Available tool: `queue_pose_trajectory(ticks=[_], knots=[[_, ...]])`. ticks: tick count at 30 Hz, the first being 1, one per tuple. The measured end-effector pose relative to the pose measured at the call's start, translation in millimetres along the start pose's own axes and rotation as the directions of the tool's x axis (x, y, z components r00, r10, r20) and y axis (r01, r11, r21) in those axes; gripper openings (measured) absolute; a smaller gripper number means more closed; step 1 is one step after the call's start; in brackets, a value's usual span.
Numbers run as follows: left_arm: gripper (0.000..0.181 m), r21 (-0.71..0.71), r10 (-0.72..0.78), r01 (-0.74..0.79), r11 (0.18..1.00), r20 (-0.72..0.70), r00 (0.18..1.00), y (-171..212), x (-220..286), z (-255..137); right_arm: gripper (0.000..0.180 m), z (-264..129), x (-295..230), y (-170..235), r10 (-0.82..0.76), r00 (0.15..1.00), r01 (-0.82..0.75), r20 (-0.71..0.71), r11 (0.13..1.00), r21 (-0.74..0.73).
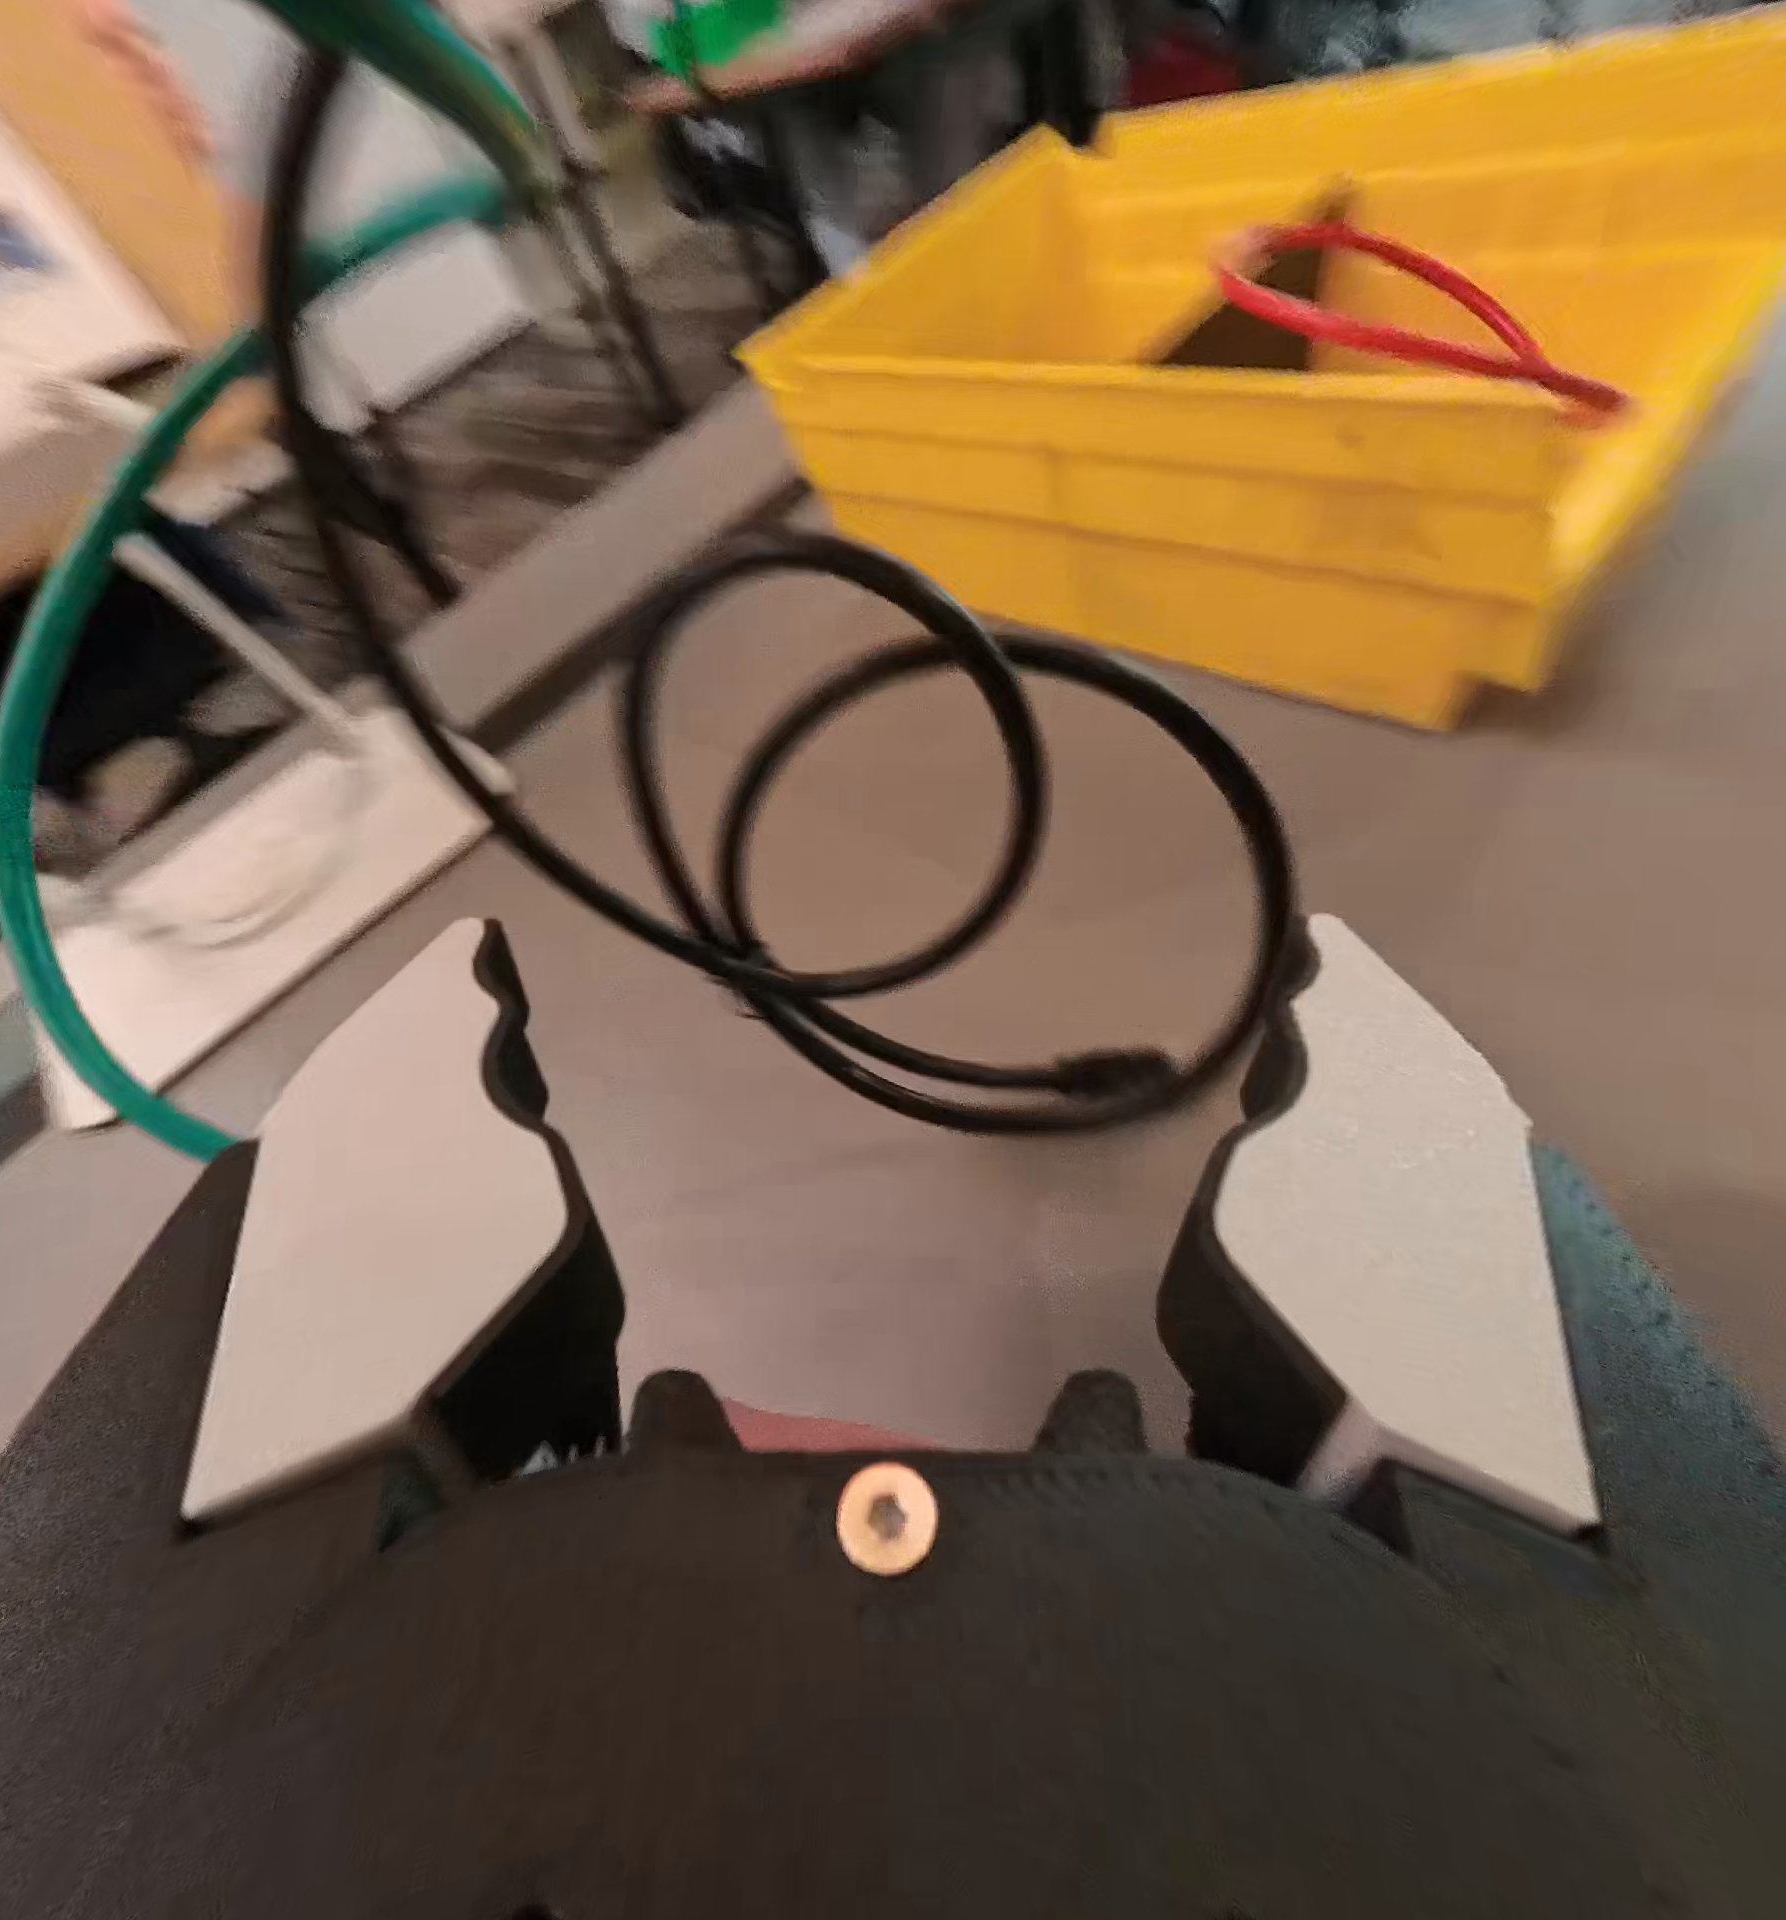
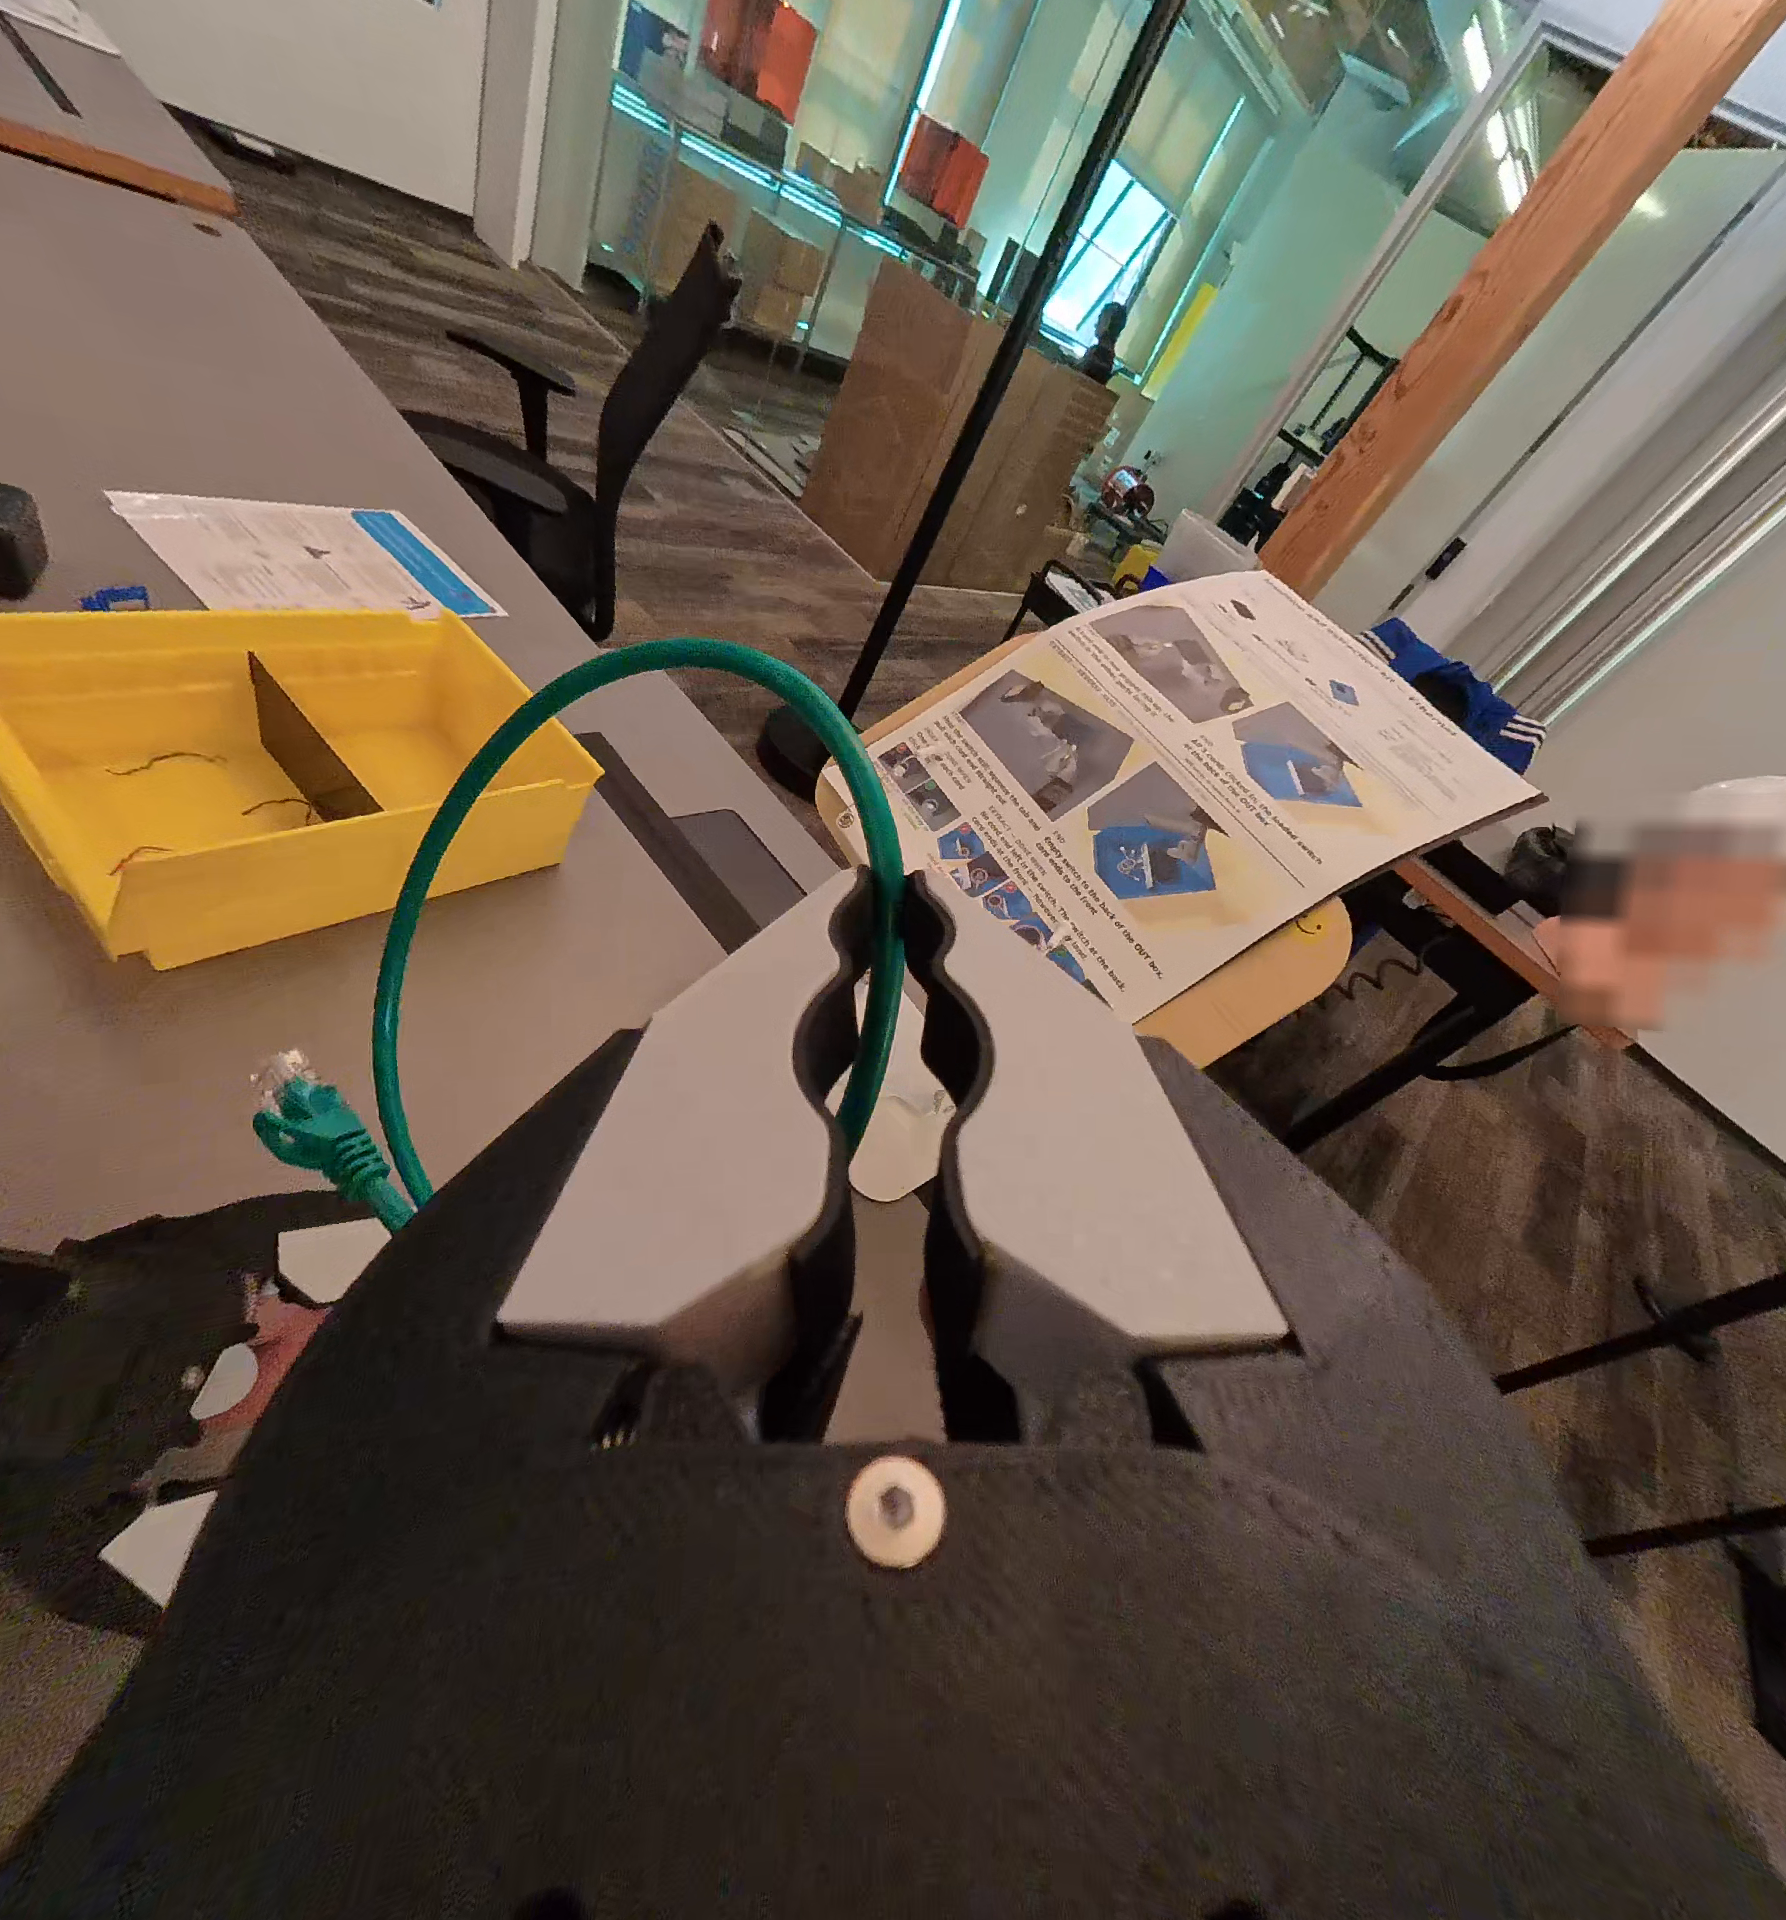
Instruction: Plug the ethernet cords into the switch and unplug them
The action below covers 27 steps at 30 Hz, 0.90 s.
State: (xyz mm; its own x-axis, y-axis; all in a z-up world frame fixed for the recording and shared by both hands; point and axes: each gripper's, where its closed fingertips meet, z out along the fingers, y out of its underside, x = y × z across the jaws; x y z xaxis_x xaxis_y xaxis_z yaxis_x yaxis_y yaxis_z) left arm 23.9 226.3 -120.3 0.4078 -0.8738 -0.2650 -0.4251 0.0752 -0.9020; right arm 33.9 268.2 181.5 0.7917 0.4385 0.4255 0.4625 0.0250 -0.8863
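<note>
Your right gripper (image 2: 881, 914) is pinched tight on the green ethernet cord (image 2: 453, 821), its plug (image 2: 312, 1117) dangling at 8 o'clock. Your left gripper (image 1: 894, 997) gapes wide, gripping nothing (view's blurry), black cord (image 1: 972, 790) coiled ahead on the grey table (image 1: 1491, 935). Yellow bin (image 1: 1284, 488) at 1 o'clock. Printed instruction sheet (image 2: 1180, 758) at 2 o'clock.

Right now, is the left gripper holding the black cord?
No, the left gripper has its jaws wide apart, and the black cord lies coiled on the grey table ahead.
</note>
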Motion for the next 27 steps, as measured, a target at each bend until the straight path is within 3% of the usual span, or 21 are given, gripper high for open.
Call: queue_pose_trajectory(ticks=[2, 4, 5, 7, 8, 12, 14, 16, 19, 22, 27], knots=[[0.128, 0.091, -0.055, 0.048, 0.995, 0.082, 0.995, -13, -24, -4, 0.003, -5, -2, -8, -0.009, 1.0, 0.009, 0.0, 1.0, 0.021], [0.119, 0.135, -0.107, 0.101, 0.986, 0.035, 0.994, -19, -43, -8, 0.003, -12, -1, -17, -0.009, 1.0, 0.009, 0.006, 0.999, 0.047], [0.118, 0.15, -0.167, 0.168, 0.974, -0.017, 0.986, -21, -53, -8, 0.003, -15, -2, -22, -0.007, 1.0, 0.006, 0.013, 0.998, 0.063], [0.1, 0.173, -0.316, 0.365, 0.915, -0.256, 0.914, -35, -58, -6, 0.003, -17, -4, -30, -0.003, 0.999, 0.0, 0.035, 0.996, 0.09], [0.102, 0.156, -0.367, 0.427, 0.891, -0.308, 0.878, -36, -67, 0, 0.003, -17, -6, -33, -0.003, 0.999, -0.001, 0.045, 0.995, 0.098], [0.069, 0.214, -0.333, 0.534, 0.818, -0.58, 0.743, -63, -72, 7, 0.003, -18, -15, -45, 0.003, 0.995, -0.015, 0.097, 0.991, 0.129], [0.059, 0.24, -0.299, 0.526, 0.816, -0.604, 0.739, -73, -75, 16, 0.003, -18, -23, -47, 0.011, 0.989, -0.03, 0.146, 0.991, 0.129], [0.027, 0.222, -0.239, 0.496, 0.839, -0.669, 0.704, -77, -61, 23, 0.003, -20, -32, -48, 0.032, 0.977, -0.059, 0.209, 0.991, 0.122], [0.001, 0.214, -0.168, 0.418, 0.883, -0.686, 0.708, -76, -40, 35, 0.003, -25, -32, -49, 0.028, 0.975, -0.054, 0.219, 0.992, 0.117], [0.0, 0.128, -0.234, 0.352, 0.927, -0.536, 0.811, -57, -50, 60, 0.003, -41, -19, -54, 0.009, 0.985, -0.032, 0.17, 0.99, 0.135], [0.0, -0.1, -0.26, 0.241, 0.965, -0.266, 0.928, 4, -106, 70, 0.003, -101, 49, -59, 0.033, 0.998, -0.021, -0.059, 0.978, 0.206]])
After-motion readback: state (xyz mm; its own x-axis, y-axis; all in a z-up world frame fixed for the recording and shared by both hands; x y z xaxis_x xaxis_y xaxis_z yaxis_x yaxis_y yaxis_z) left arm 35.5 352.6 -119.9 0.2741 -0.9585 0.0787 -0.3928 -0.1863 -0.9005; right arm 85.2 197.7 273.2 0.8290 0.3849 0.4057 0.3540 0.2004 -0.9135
